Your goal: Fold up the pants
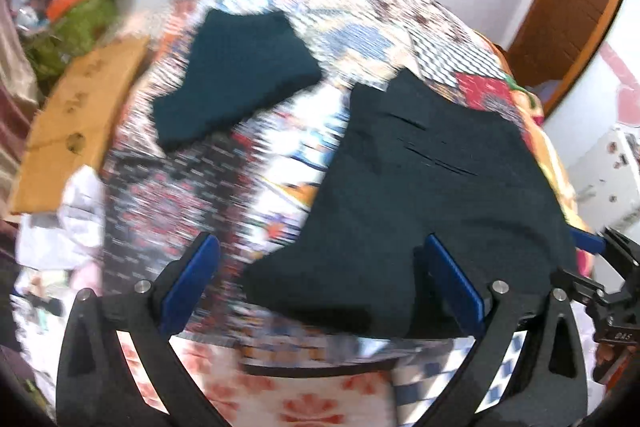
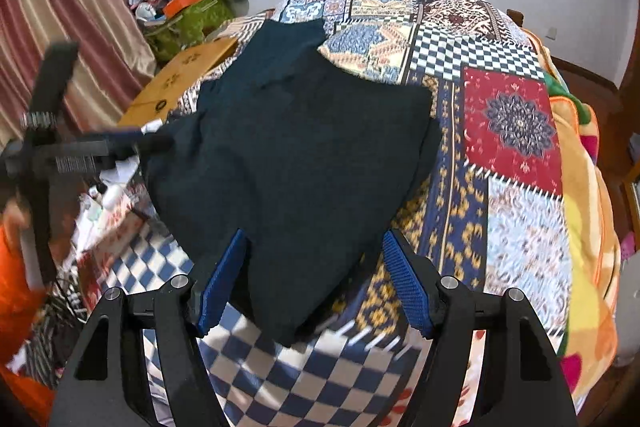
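Right wrist view: right gripper (image 2: 314, 281) fingers spread wide, empty, dark pants (image 2: 288, 155) ahead between them on the bed (image 2: 516, 131). Left gripper (image 1: 320, 281) likewise wide, holding nothing.

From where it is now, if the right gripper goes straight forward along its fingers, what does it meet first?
Most likely the dark pants. The right gripper is open, with the near edge of the cloth between its fingers, lying on the patchwork quilt. Depth is unclear.

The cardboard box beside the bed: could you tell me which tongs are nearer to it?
Left. The left tongs hover open over the bed's left side, near the cardboard box. The right tongs sit open further right, above the dark pants.
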